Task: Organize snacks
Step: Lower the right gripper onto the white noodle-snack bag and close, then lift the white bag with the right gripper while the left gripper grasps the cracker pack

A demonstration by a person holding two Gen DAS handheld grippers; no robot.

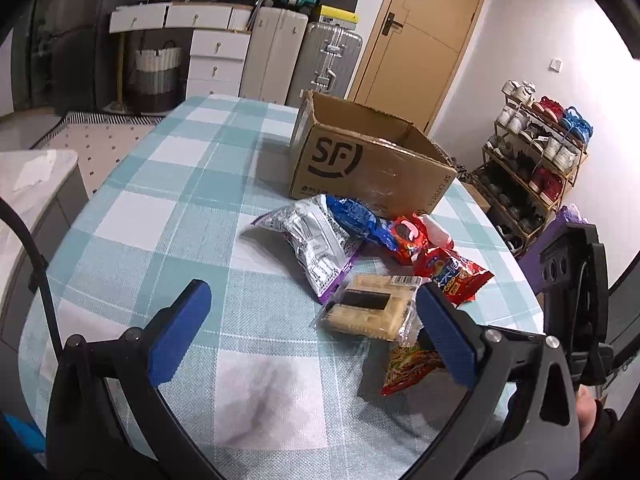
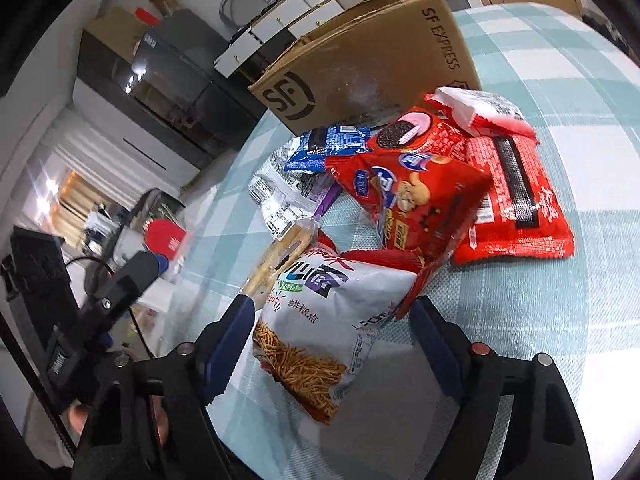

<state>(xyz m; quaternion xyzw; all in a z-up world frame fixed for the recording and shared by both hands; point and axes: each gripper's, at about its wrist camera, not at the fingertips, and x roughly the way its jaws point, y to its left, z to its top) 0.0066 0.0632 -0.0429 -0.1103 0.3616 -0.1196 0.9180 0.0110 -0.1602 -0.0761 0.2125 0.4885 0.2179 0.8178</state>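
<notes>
A: Cardboard first: the open box [image 1: 372, 168] stands at the far side of the checked bench [image 1: 168, 216], and from your views I cannot see anything inside it. So I judge the sorting has barely begun.

B: What is left for you?

A: The whole heap. All the snacks lie loose on the cloth just in front of the box, overlapping one another. Biggest is the white noodle-stick bag [image 2: 320, 320], puffy and glossy, nearest your right hand. Next a flat red packet [image 2: 516, 208], a red biscuit bag [image 2: 404, 188] lying over it, a silver pouch [image 1: 312, 240], a blue cookie pack [image 1: 356, 216], and the clear-wrapped crackers [image 1: 372, 308].

B: And the tools?

A: Your right tool [image 2: 332, 332] straddles the white bag, its blue pads at each side, seemingly not yet pressing it. Your left tool [image 1: 308, 320] hangs spread wide above the cloth, holding nothing, beside the crackers
</notes>
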